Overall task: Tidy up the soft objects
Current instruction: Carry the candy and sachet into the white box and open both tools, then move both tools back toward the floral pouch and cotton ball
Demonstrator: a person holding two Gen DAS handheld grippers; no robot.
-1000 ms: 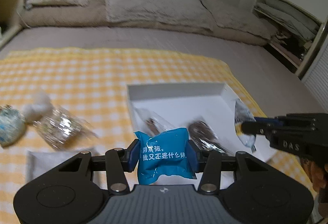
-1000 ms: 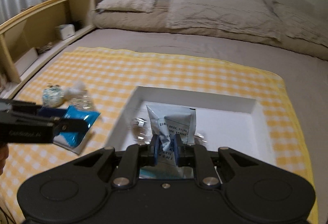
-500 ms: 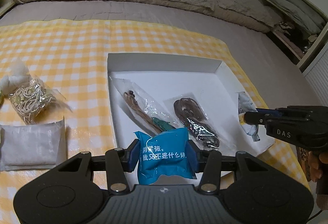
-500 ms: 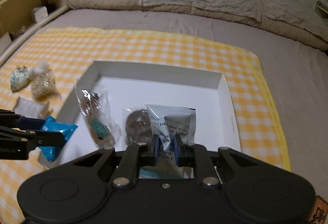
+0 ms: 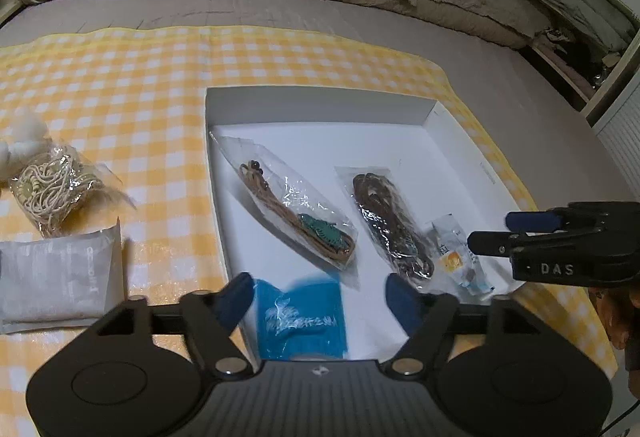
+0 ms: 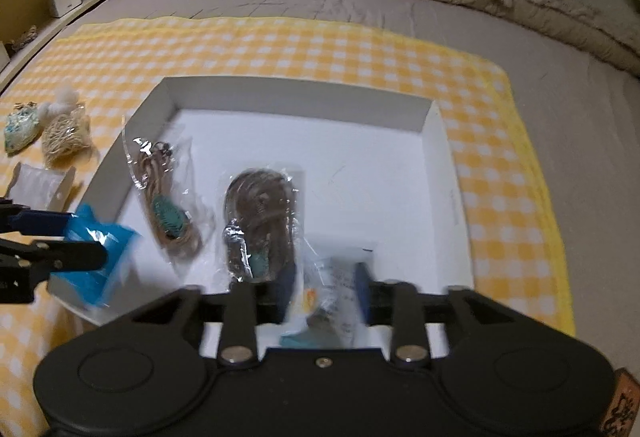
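Releasing both packets at the white box's [image 5: 320,103] near edge: left gripper [image 5: 320,297] spread over the blue packet [image 5: 302,317], right gripper [image 6: 326,291] spread around the silver sachet [image 6: 340,277]; next, fetch the packets on the checked cloth [image 5: 120,77].

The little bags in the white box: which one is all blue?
The blue packet, at the box's near left corner between the left tool's open fingers. The other bags in the white box are clear plastic with brown cords or white with print.

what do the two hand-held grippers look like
Both are matte black plastic. The left hand-held gripper has a wide rounded body, two round discs, silver screws and blue finger pads. The right hand-held gripper has the same blue pads and white "DAS" lettering on its side.
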